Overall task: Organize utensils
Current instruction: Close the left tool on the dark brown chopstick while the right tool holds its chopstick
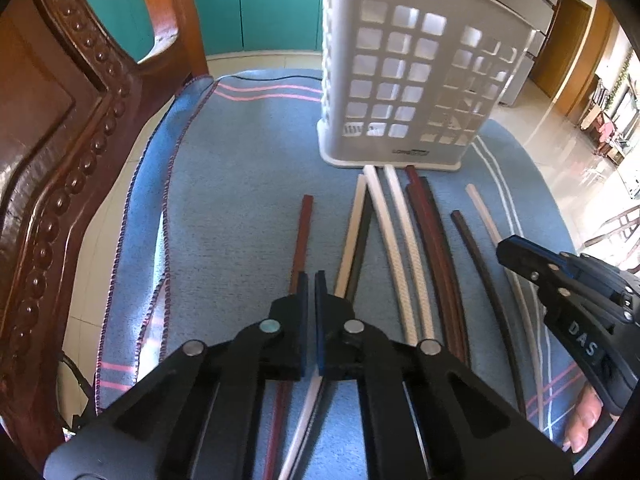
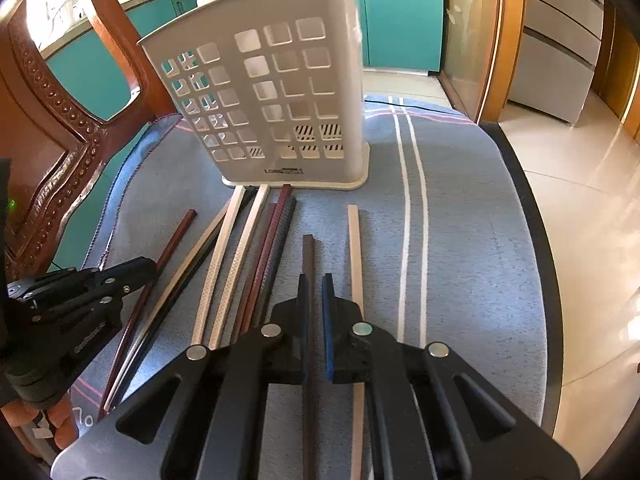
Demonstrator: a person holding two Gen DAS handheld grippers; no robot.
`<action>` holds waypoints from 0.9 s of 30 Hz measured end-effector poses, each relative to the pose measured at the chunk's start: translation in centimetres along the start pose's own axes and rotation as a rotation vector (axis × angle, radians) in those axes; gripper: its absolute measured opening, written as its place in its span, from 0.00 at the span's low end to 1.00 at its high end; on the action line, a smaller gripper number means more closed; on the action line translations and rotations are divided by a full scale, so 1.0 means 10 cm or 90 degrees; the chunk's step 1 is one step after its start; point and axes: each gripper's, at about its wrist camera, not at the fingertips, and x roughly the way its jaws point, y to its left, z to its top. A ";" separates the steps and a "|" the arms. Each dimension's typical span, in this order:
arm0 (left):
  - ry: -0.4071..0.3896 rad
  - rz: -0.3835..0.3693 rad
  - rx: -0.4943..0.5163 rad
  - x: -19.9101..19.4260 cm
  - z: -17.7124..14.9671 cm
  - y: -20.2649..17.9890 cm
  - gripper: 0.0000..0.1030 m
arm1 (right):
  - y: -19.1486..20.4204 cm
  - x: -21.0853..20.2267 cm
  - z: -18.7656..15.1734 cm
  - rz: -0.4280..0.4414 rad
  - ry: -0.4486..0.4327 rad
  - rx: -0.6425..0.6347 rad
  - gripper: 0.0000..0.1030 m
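A blue cloth (image 1: 240, 184) covers the table, with the white slotted holder (image 1: 404, 80) standing upright at its far side. Chopsticks (image 1: 400, 240) lie side by side in front of it. Both the left tool (image 1: 311, 280) and right tool (image 2: 316, 284) hover just above them, jaws narrow, gripping nothing.

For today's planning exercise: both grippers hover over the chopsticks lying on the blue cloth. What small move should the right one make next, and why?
Probably lower the right gripper and shut it on the dark brown chopstick. That stick runs straight between its narrowly parted fingers, apart from its neighbours, and the white holder stands upright just beyond, with no chopsticks visible through its grid. The left gripper holds nothing either.
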 end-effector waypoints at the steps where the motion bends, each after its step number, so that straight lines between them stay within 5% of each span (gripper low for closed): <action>1: -0.001 -0.002 0.003 -0.01 0.00 -0.02 0.04 | -0.01 0.01 0.00 -0.001 0.001 0.002 0.07; 27: -0.007 -0.022 0.008 -0.15 -0.06 -0.10 0.04 | -0.08 0.06 -0.03 -0.006 0.015 0.020 0.07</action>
